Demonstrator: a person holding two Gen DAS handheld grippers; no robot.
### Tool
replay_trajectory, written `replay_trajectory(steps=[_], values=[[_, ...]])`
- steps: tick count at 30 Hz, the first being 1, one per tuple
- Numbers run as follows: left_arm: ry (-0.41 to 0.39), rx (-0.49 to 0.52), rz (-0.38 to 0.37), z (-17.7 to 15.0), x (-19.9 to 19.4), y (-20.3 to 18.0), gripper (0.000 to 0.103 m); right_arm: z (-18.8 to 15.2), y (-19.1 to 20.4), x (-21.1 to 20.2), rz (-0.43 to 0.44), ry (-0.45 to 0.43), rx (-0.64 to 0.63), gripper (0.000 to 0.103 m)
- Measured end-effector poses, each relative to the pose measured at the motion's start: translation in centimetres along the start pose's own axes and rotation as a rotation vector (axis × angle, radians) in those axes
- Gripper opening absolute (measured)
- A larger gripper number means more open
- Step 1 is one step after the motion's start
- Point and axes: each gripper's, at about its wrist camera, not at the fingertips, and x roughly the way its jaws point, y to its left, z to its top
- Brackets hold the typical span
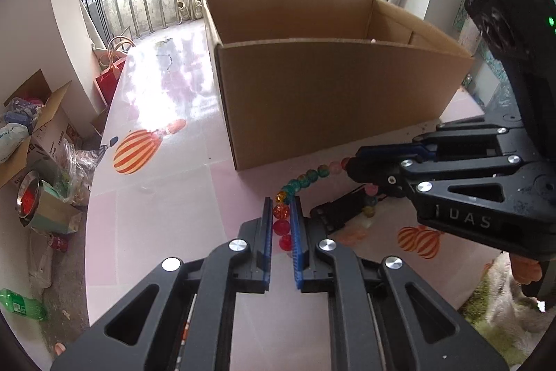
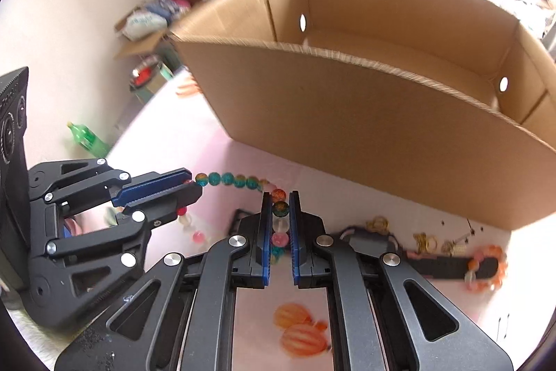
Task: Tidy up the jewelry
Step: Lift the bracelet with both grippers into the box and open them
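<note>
A string of coloured glass beads [image 1: 302,179] hangs between my two grippers above the pink table. My left gripper [image 1: 282,207] is shut on its red and orange beads. My right gripper [image 2: 280,207] is shut on the other end, on an orange, a dark green, a clear and a pink bead; the teal beads [image 2: 227,179] span between them. In the left wrist view the right gripper [image 1: 351,164] comes in from the right. In the right wrist view the left gripper [image 2: 189,185] comes in from the left. An open cardboard box [image 1: 326,86] stands just beyond.
On the table [image 2: 222,148] by the box [image 2: 365,134] lie a black strap [image 2: 448,266], an orange bead bracelet [image 2: 490,266] and small gold pieces [image 2: 425,242]. Floor clutter, a green bottle [image 1: 21,301] and a box [image 1: 41,124] lie left of the table.
</note>
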Motion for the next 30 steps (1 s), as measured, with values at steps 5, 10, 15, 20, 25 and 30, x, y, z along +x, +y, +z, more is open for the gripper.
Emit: replay_trajectory(steps=[5, 10, 15, 20, 25, 30], values=[[-0.121, -0.008, -0.052, 1.5, -5.4, 0.0, 0.009, 0.3, -0.4, -5.2, 0.036, -0.106, 0.024, 0.007], [-0.271, 0.005, -0.120, 7.2, -9.2, 0.0, 0.009, 5.3, 0.0, -9.7, 0.051, -0.242, -0.025, 0.007], [-0.305, 0.054, -0.093, 14.5, -7.4, -0.1, 0.009, 12.3, -3.2, -9.6, 0.056, -0.258, -0.054, 0.007], [-0.171, 0.081, -0.048, 19.8, -0.3, 1.6, 0.009, 17.9, -6.4, -2.9, 0.107, -0.099, 0.024, 0.007], [0.034, 0.059, 0.009, 21.4, 7.8, 3.6, 0.009, 20.6, -9.0, 4.2, 0.172, 0.097, 0.106, 0.007], [0.135, 0.086, 0.096, 22.1, 11.7, 4.0, 0.010, 21.8, -10.2, 9.1, 0.219, 0.225, 0.184, 0.008]])
